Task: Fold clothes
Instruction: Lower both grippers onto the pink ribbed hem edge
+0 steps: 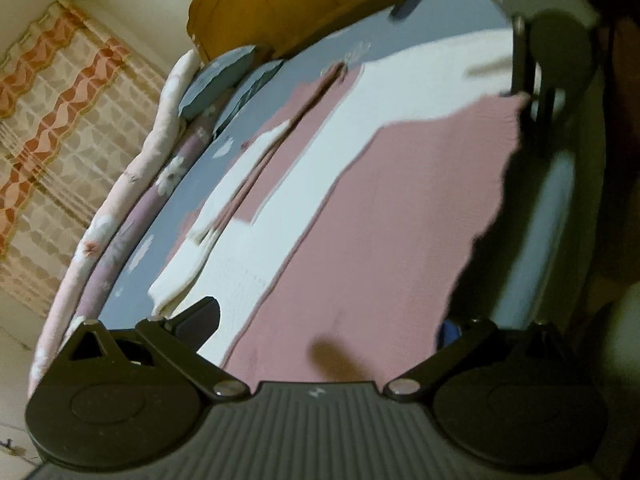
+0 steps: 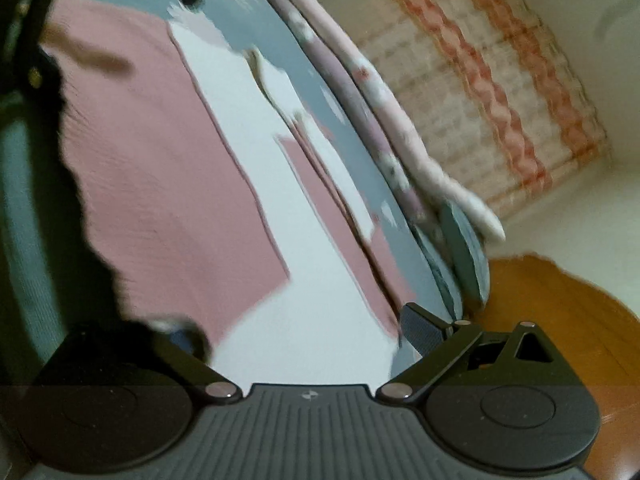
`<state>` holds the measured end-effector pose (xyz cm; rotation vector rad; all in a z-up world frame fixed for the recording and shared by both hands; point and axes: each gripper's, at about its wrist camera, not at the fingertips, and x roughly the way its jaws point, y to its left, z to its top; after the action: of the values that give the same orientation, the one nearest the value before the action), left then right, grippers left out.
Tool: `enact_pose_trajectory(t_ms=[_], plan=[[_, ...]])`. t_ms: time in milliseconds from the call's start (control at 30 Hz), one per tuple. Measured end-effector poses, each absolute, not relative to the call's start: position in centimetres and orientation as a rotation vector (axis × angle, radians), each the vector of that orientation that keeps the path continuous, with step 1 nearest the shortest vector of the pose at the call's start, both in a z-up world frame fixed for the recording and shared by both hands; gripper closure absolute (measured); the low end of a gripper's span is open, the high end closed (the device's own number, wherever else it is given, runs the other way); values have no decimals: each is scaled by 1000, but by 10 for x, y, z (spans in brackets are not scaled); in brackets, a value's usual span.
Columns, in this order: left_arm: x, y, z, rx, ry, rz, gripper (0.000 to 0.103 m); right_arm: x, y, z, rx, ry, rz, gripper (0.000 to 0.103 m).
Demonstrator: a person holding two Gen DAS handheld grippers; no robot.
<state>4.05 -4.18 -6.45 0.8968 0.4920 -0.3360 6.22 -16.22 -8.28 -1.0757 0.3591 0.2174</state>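
Note:
A pink and white block-patterned garment point(image 1: 360, 200) lies spread on a blue-grey bed sheet point(image 1: 188, 184); it also shows in the right wrist view point(image 2: 160, 160). My left gripper point(image 1: 328, 320) is open, its fingers wide apart over the garment's near pink edge, holding nothing. My right gripper point(image 2: 304, 328) is open too, its fingers spread over the white part of the garment. The right gripper shows at the top right of the left wrist view point(image 1: 532, 60); the left gripper's dark arm shows at the left of the right wrist view. Both views are motion-blurred.
A rolled floral quilt point(image 1: 132, 184) lies along the far side of the bed, with grey pillows point(image 1: 216, 80) at its end. A wooden headboard point(image 1: 280, 4) stands behind. A patterned curtain point(image 1: 52, 128) hangs beyond the bed, also in the right wrist view point(image 2: 500, 92).

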Motion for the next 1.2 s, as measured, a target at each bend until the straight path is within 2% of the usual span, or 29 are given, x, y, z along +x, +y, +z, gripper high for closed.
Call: enact_pose_trajectory(t_ms=[267,800,1200], plan=[[41,-29,-70,1008,479,-283,1,66,-186,-82,-1046,419,204,3],[53,-12,-65,878,542,-327,0,74,-195,-83,-911,501,215,0],[49,-14,-67,932,512,-332,1,71,-191,-83,-922,500,208,2]])
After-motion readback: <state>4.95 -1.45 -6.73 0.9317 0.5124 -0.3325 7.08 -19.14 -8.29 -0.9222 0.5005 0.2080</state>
